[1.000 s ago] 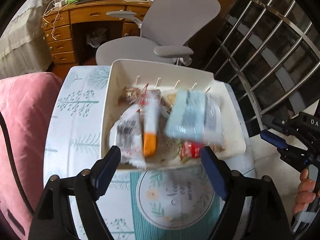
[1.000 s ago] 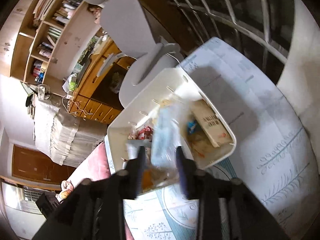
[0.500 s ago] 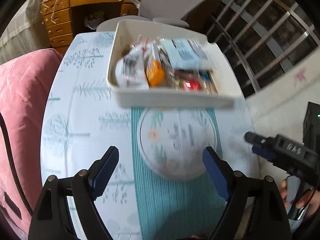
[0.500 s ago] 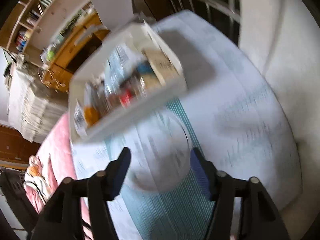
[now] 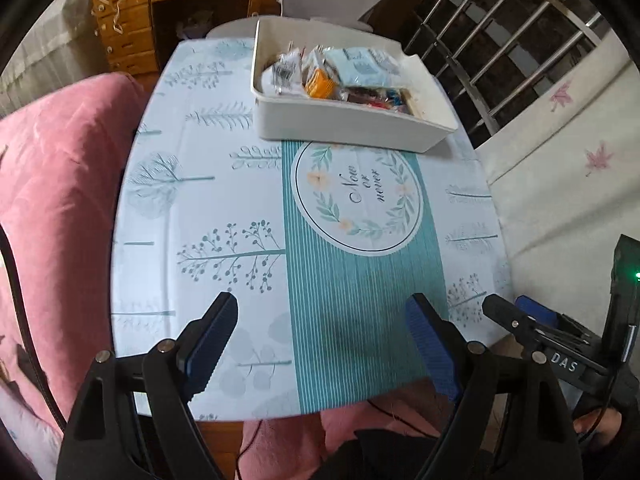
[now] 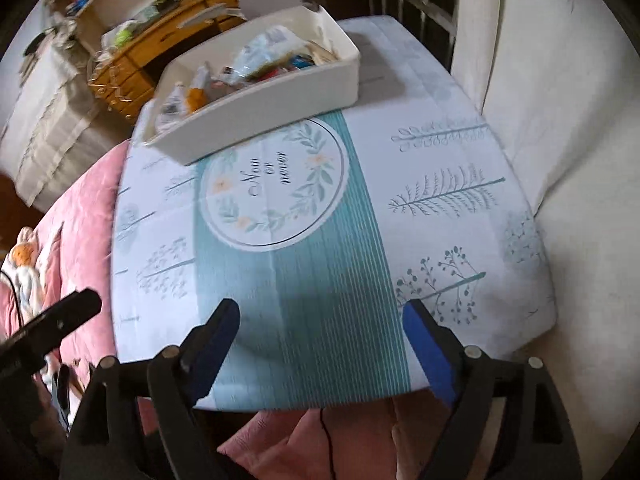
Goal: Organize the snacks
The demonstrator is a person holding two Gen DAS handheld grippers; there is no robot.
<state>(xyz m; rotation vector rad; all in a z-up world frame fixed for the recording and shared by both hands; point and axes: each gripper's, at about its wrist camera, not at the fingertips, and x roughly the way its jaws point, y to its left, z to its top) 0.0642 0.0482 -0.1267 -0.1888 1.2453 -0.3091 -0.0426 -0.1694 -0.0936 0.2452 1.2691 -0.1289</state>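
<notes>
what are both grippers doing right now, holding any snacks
Left gripper: open, holding nothing, above the near table edge.
Right gripper: open, holding nothing; snacks lie in the white bin.

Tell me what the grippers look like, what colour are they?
Each gripper, the left gripper and the right gripper, has black plastic arms with silver screws and two fingers faced with ridged blue pads. The right one, seen from the left wrist camera, carries white letters "DAS" and a small green light.
</notes>
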